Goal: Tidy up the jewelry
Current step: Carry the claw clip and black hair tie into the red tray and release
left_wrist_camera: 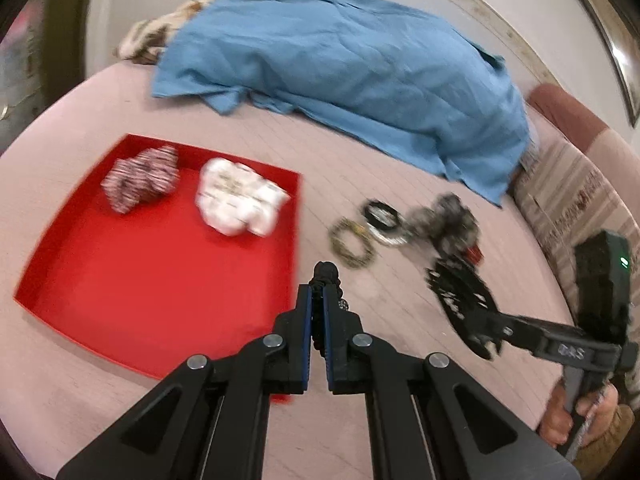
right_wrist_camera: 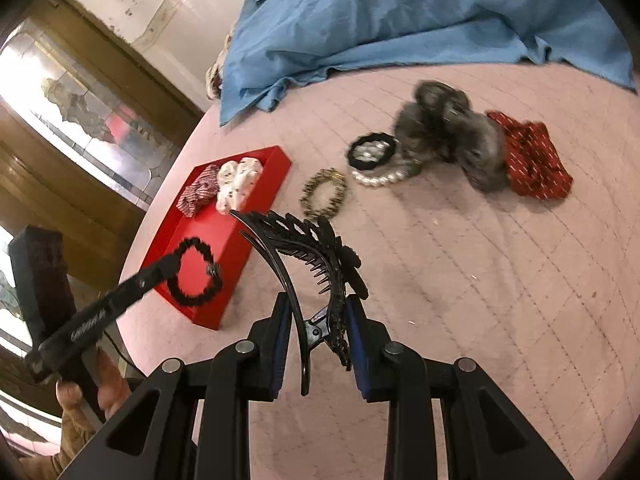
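My left gripper (left_wrist_camera: 318, 294) is shut on a black beaded hair tie (left_wrist_camera: 326, 272). In the right wrist view that hair tie (right_wrist_camera: 196, 272) hangs from the left gripper (right_wrist_camera: 172, 265) above the near end of the red tray (right_wrist_camera: 228, 240). My right gripper (right_wrist_camera: 318, 314) is shut on a black toothed hair clip (right_wrist_camera: 316, 260) above the pink bed cover; the clip (left_wrist_camera: 460, 300) also shows at the right. The red tray (left_wrist_camera: 160, 280) holds a red-and-white scrunchie (left_wrist_camera: 140, 180) and a white scrunchie (left_wrist_camera: 240, 200).
Loose on the pink cover lie a gold-brown bracelet (right_wrist_camera: 324, 198), a black scrunchie (right_wrist_camera: 372, 150), a pearl bracelet (right_wrist_camera: 380, 178), a grey furry scrunchie (right_wrist_camera: 452, 132) and a red scrunchie (right_wrist_camera: 532, 160). A blue cloth (left_wrist_camera: 340, 60) covers the far side. A striped cushion (left_wrist_camera: 580, 192) borders the right.
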